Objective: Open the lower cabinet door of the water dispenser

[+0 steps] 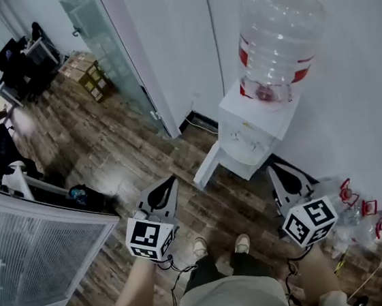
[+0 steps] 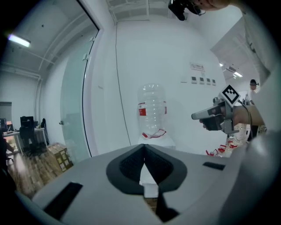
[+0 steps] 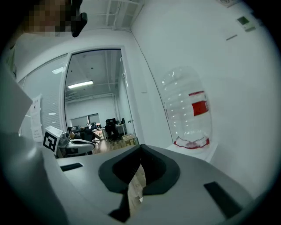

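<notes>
The white water dispenser (image 1: 253, 129) stands against the wall with an empty clear bottle (image 1: 277, 36) on top. Its lower cabinet door (image 1: 208, 165) stands swung out toward the left. My left gripper (image 1: 171, 179) and right gripper (image 1: 271, 168) hover above the floor on either side of the dispenser's front, touching nothing. Both are shut with nothing between the jaws. In the left gripper view the shut left gripper (image 2: 144, 147) points at the bottle (image 2: 152, 110), with the right gripper (image 2: 198, 116) off to the right. In the right gripper view the right gripper (image 3: 140, 147) points left of the bottle (image 3: 189, 110).
A glass partition (image 1: 101, 53) runs left of the dispenser, with cardboard boxes (image 1: 89, 75) behind it and desks with chairs (image 1: 26, 58) farther off. Several empty bottles with red handles (image 1: 353, 202) lie on the floor at the right. A slatted white panel (image 1: 38, 259) fills the lower left.
</notes>
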`<state>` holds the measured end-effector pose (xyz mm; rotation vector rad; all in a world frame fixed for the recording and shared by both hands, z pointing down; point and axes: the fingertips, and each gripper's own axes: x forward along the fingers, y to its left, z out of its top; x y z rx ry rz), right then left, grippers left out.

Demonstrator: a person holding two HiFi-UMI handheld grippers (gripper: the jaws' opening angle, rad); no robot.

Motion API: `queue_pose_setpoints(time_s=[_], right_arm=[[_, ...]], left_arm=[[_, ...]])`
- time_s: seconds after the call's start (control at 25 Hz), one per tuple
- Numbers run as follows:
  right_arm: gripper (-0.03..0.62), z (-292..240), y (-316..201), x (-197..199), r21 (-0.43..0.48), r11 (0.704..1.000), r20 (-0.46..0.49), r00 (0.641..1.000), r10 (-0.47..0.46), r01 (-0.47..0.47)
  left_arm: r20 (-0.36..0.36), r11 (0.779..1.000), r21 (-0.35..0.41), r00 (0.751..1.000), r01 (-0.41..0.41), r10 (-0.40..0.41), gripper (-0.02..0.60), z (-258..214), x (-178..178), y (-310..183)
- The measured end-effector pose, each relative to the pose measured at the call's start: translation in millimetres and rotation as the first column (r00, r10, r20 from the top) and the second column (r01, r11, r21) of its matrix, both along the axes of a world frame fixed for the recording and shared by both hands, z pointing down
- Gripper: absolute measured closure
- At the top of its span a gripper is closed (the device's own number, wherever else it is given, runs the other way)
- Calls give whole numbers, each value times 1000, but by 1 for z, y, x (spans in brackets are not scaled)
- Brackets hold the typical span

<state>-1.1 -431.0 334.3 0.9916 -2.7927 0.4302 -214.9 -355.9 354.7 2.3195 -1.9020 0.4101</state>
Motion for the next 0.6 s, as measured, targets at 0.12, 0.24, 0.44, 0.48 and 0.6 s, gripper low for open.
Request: queue_pose_setpoints(time_s=[0.12,0.24,0.44,0.48,0.6], right_arm=[[586,-32,18,8,57,998,-6,1000,-11,11],[586,-61,34,16,108,994,0,1000,-24,24],[586,-107,52,21,129,991,48,998,-33,26],[586,-117,55,22,147,989,47,998,-33,26],[586,-145,64,23,221,975,36,999,-29,20]], left_arm=[[-5,999,54,1000,1,-1,575,-39,8,8],[-9,990,138,1000,-24,26,575,-80,24,14],[21,975,211,998,-68,65,575,-130,38,27],[24,972,224,997,-74,70,575,-141,40,29],[25,961,263,997,-82,78,575,-171,43,37]])
